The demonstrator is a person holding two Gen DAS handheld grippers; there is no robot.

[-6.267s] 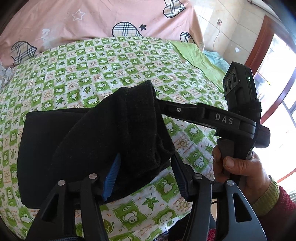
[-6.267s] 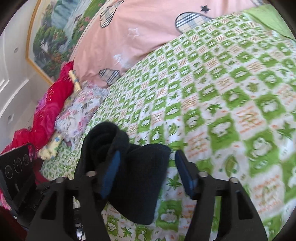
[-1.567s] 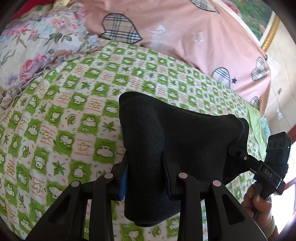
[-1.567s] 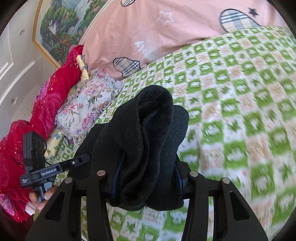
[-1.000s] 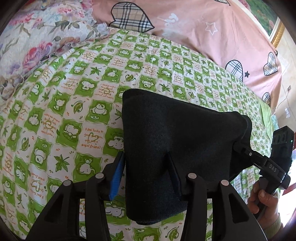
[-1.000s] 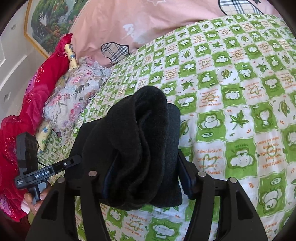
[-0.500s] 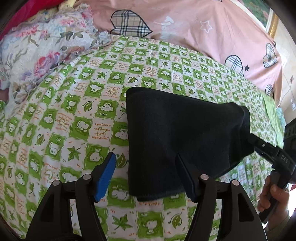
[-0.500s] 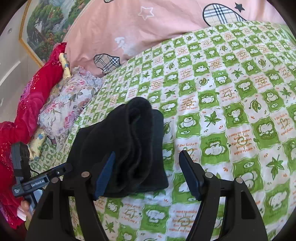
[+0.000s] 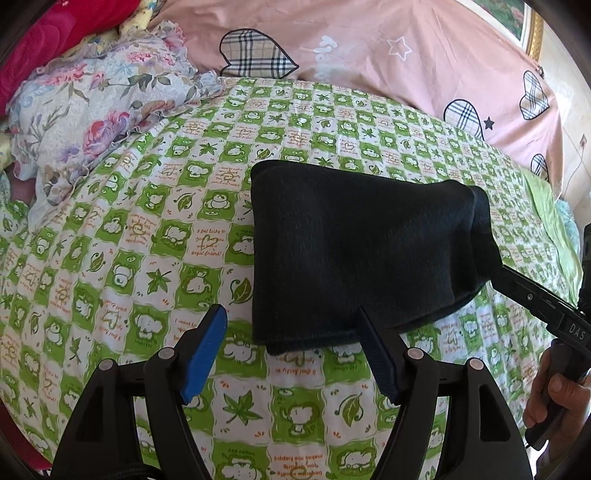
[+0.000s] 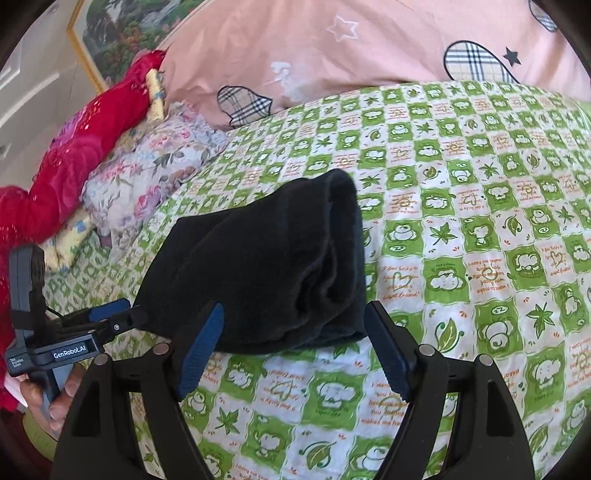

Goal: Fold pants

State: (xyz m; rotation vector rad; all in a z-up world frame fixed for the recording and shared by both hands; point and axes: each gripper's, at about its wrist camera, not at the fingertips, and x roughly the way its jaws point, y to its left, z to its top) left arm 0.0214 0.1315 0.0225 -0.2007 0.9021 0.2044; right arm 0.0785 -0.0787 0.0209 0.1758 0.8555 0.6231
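The black pants (image 9: 354, 254) lie folded into a thick bundle on the green checked bedspread (image 9: 147, 229). My left gripper (image 9: 291, 350) is open and empty, just short of the bundle's near edge. My right gripper (image 10: 291, 343) is open and empty at the bundle's other end, where the stacked layers (image 10: 295, 266) show. The right gripper also shows in the left wrist view (image 9: 532, 299), touching the bundle's right end. The left gripper shows in the right wrist view (image 10: 107, 317) at the bundle's left side.
A pink quilt with plaid hearts (image 9: 369, 55) lies at the back. A floral pillow (image 9: 92, 96) and red bedding (image 10: 81, 147) lie to the left. A framed painting (image 10: 122, 33) hangs on the wall.
Both grippers held the folded pants, lowered them onto the bedspread, then opened and drew back a little. The bundle now rests on the bed.
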